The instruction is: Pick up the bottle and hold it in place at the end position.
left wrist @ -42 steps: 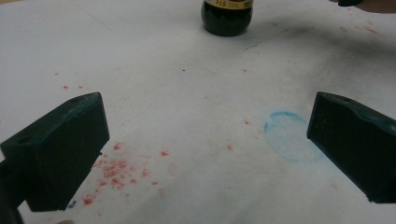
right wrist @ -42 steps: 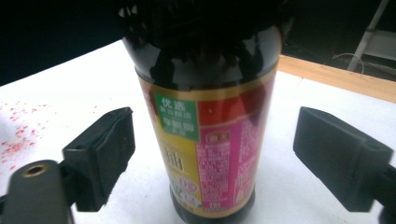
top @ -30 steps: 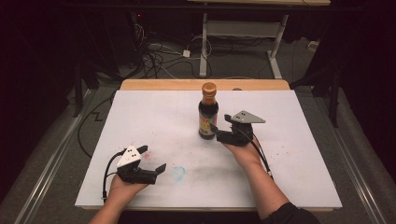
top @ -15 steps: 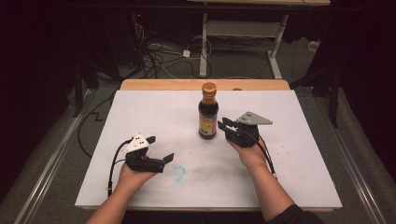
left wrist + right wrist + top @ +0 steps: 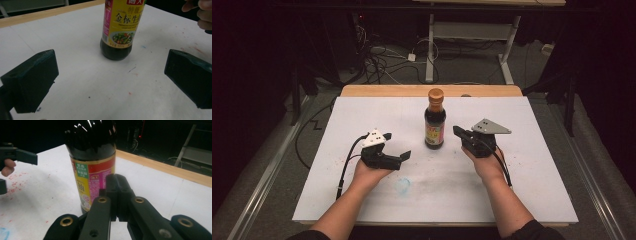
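On the white sheet [image 5: 362,115] covering the table, a dark sauce bottle [image 5: 435,120] is seen standing upright near the middle, slightly toward the far edge. Its long axis is vertical, with the orange-brown cap [image 5: 435,95] pointing straight up and the base planted on the sheet. The yellow and red label [image 5: 123,21] is turned toward the near side.

Just to the right of the bottle, the right gripper [image 5: 458,132] is held level, its tips pointing left at the bottle's lower body. Its jaws have just been closing and are now pressed together with nothing between them, as is shown in the right gripper view, where the bottle [image 5: 91,162] stands just beyond the joined tips [image 5: 117,195]; whether the tips touch the glass cannot be told.

To the near left, the left gripper [image 5: 399,157] is held above the sheet, pointing right and slightly far toward the bottle, but apart from it. Its jaws are spread wide and empty; in the left gripper view the bottle's base is framed between the two black pads [image 5: 32,80], farther off.

A faint blue smudge [image 5: 402,185] and small red specks are seen on the sheet near the left hand [image 5: 369,172].
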